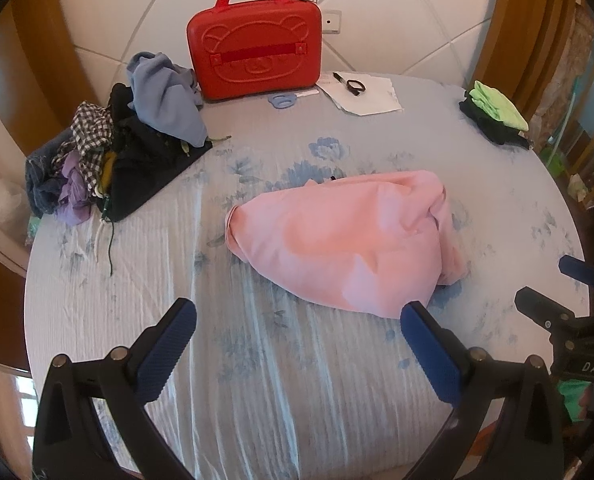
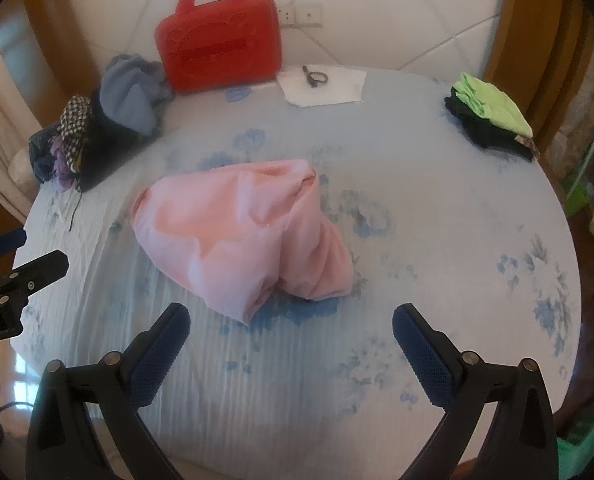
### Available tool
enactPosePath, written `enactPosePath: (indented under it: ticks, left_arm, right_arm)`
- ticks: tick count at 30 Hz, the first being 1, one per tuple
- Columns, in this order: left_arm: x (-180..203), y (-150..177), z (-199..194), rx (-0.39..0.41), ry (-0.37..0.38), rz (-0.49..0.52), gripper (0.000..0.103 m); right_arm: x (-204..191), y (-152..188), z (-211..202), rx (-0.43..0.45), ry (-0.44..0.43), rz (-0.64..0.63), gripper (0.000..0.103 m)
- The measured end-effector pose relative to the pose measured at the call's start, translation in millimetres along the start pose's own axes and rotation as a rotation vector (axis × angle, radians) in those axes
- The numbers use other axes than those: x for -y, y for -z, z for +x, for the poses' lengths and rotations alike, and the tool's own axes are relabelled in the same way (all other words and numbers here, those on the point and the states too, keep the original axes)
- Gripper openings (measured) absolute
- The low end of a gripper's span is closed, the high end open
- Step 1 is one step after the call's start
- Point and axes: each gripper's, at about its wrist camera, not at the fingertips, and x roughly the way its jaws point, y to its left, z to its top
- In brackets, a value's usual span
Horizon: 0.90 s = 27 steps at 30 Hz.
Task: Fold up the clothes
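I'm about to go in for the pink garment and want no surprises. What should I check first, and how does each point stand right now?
1. Left gripper open, holding nothing: ok.
2. Right gripper open, holding nothing: ok.
3. Pink garment lies apart from the unfolded pile: ok.
4. Pink garment spread flat: not ok, it is bunched.
5. Bed sheet between grippers and garment bare: ok.
6. Where the collar or sleeves are: cannot tell.

White quilted headboard (image 1: 397, 12), wooden frame (image 1: 525, 28), floral bedsheet (image 1: 257, 380).
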Motion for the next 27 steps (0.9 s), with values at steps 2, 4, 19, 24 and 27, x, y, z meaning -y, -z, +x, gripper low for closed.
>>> enactPosePath:
  ticks: [2,4,19,24,27]
  left_arm:
    - [-0.6,-0.1,0.7,-0.004,-0.001,0.000,0.103]
    - [-1.0,0.0,1.4,-0.006,-0.001,-0.002,0.103]
    - [-0.9,-0.4,3.3,-0.008,-0.003,0.006,0.103]
    - [-1.2,-2.4,4.1,-0.008,-0.002,0.009,0.103]
    - [-2.5,-4.1,6.4,0.001,0.006,0.016,0.103]
  right_arm:
    - [-0.1,-0.3,0.4,-0.002,0.000,-0.001,0.103]
    - [-0.2,-0.3,0.8,-0.004,-0.001,-0.003,0.103]
    - [-0.3,0.3,4.5,-0.009,0.003,0.000,0.103]
    - [-0.2,-0.8,6.2,-0.011,0.002,0.001,0.103]
    - [0.5,-1.3,8.2,-0.012,0.003,0.005,0.103]
